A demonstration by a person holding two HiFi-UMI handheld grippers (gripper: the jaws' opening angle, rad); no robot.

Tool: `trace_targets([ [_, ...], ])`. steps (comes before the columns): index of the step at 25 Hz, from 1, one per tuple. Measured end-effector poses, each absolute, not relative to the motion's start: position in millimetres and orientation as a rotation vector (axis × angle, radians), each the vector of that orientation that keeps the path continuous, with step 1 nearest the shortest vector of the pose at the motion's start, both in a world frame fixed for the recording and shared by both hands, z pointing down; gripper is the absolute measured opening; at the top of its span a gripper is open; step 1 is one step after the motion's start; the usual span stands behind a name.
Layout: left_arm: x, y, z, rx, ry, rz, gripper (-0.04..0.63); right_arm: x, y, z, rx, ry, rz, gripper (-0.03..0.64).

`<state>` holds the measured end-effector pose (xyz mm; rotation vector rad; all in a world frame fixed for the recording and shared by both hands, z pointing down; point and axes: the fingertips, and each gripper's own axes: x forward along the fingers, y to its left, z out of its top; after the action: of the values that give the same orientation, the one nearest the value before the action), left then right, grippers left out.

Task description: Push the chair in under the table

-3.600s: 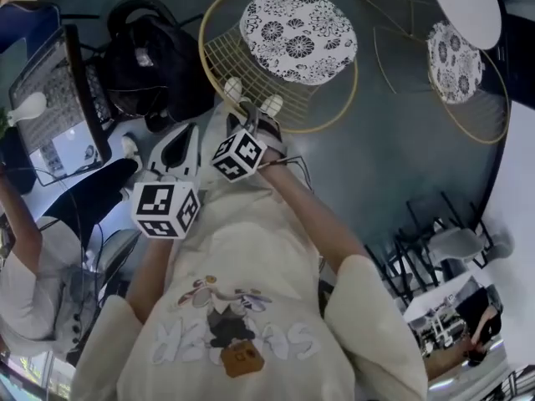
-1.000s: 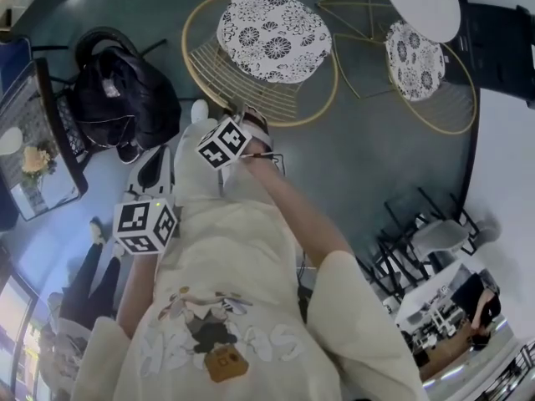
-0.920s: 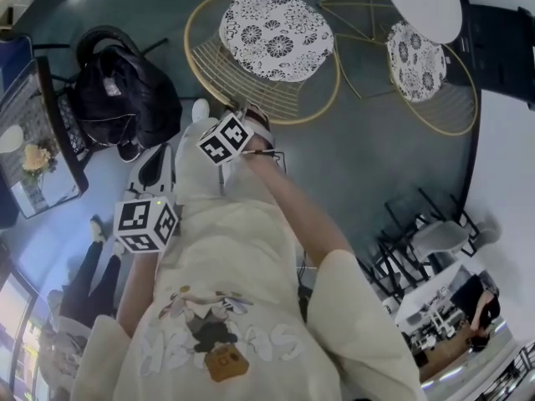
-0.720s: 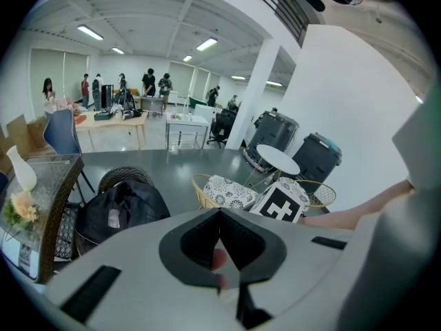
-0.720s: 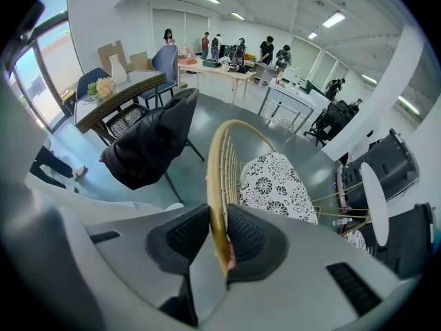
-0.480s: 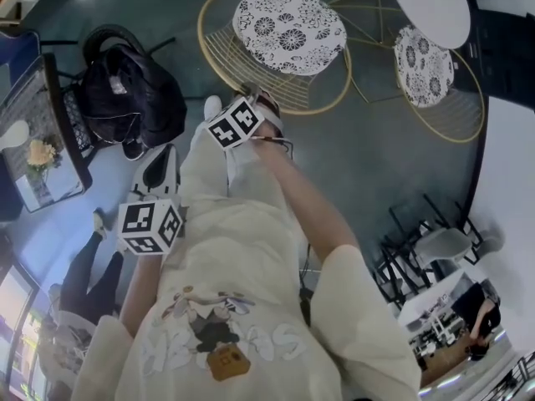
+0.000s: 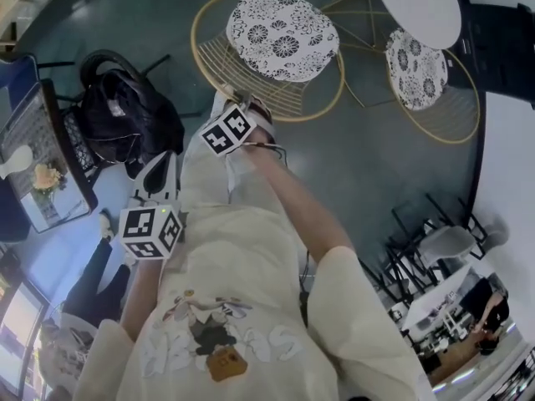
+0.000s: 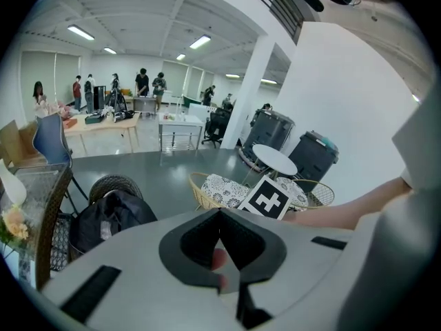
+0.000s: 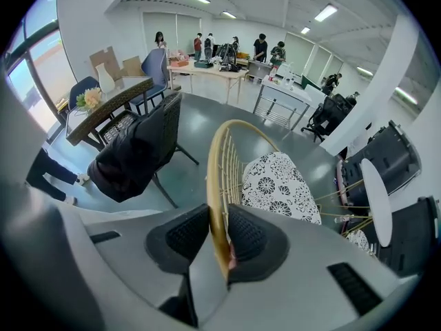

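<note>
A gold wire chair point(image 7: 219, 53) with a floral cushion point(image 7: 282, 22) stands on the grey floor, left of a round white table point(image 7: 415, 7). My right gripper point(image 7: 240, 109) is at the chair's near rim, its marker cube just behind it. In the right gripper view the gold rim point(image 9: 219, 185) runs between the black pads point(image 9: 180, 234), and my right gripper point(image 9: 220, 223) is shut on it. My left gripper point(image 7: 165, 159) hangs beside the person's body, away from the chair. In the left gripper view the left gripper point(image 8: 220, 216) is shut with nothing in it.
A second gold chair point(image 7: 425, 72) with a floral cushion sits tucked by the white table. A black bag point(image 7: 129, 111) lies on a dark chair at the left, beside a wicker table with flowers point(image 7: 46, 174). Black chairs point(image 7: 418, 249) stand at the right.
The right gripper has stayed on the chair's rim and shifted slightly up the picture with it; the chair sits a little nearer the white table. The left gripper barely moved.
</note>
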<state>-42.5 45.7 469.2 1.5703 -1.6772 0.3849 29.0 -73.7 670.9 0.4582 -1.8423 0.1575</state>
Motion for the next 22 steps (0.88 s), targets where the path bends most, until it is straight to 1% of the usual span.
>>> trace_targets([
  [3,-54.4,85.3,473.3,1.566,-1.696,0.371,0.0,19.8,-30.2,676.2,0.445,-1.844,0.144,0.084],
  [17,-78.8,62.2,466.7,1.62,-1.655,0.378,0.0,11.1,-49.9,667.0,0.518,-1.83,0.175,0.087],
  [22,-81.5,80.8,475.2,1.625,-1.645,0.372,0.0,8.2,-39.0,674.9,0.543,-1.828,0.187,0.089],
])
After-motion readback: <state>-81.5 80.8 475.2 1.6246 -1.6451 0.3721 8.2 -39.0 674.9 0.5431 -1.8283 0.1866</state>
